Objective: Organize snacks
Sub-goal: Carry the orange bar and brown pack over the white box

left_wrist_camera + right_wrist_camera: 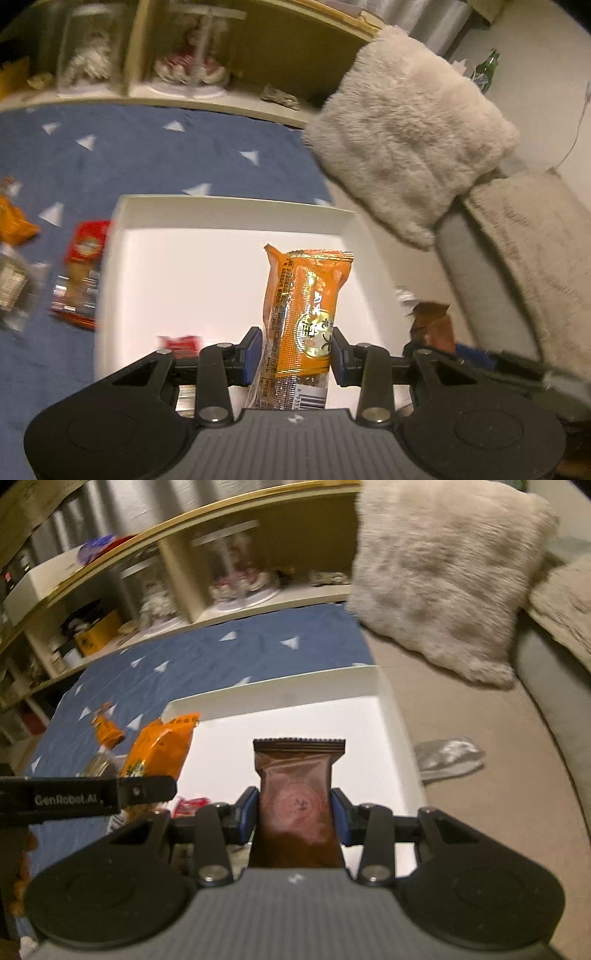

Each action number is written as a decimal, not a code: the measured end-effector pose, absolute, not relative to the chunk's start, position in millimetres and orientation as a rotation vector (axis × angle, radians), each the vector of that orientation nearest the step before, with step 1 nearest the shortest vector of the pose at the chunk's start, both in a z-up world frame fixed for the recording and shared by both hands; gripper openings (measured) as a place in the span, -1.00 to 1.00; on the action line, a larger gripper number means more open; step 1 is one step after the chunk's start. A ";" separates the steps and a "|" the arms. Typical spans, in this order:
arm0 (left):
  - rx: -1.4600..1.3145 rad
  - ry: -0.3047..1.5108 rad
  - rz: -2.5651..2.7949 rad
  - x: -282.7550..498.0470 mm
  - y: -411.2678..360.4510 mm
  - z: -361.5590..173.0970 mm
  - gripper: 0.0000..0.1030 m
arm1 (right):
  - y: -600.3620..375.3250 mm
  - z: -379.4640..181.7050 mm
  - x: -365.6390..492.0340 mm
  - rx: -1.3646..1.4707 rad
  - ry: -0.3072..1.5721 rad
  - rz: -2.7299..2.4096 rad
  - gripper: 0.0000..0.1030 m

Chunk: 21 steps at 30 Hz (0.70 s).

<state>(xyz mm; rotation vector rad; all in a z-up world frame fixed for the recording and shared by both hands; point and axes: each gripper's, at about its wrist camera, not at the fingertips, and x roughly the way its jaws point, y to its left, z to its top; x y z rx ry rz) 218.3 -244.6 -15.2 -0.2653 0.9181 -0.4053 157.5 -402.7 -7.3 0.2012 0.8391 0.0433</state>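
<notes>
left gripper (297, 352) clamped on a long orange snack packet (303, 314), blue pads pressing both sides; packet stands upright between the fingers, barcode end low, crimped end up. it hangs over the white tray (229, 210), toward the tray's right half.

right gripper (295, 812) clamped on a brown snack packet (299, 794), pads tight on both flanks, serrated top edge up. this packet also sits over the white tray, near its middle as the right wrist view shows it.

white tray rests on a blue cloth with white triangles (147, 147). one small red wrapper (183, 343) lies at the tray's near edge, close by the left gripper; whether it is inside the tray or on the rim i cannot tell.

left of the tray, on the cloth: a red snack packet (83, 273) just beside the tray wall, a second orange packet (14, 221) further out, a pale packet (13, 288) at the frame edge, blurred.

right of the tray: a fluffy beige cushion (406, 136), leaning over a grey sofa seat. a crumpled silver wrapper (448, 757) lies on the seat just beside the tray's right wall.

beyond the tray: a low wooden shelf (258, 48) holding clear-cased figurines, blurred. a green bottle (487, 68) stands past the cushion.
</notes>
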 end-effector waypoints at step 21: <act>-0.758 1.090 -0.395 256.3 -297.8 -125.5 -0.21 | -466.8 -33.9 161.2 0.278 0.839 -0.020 -0.08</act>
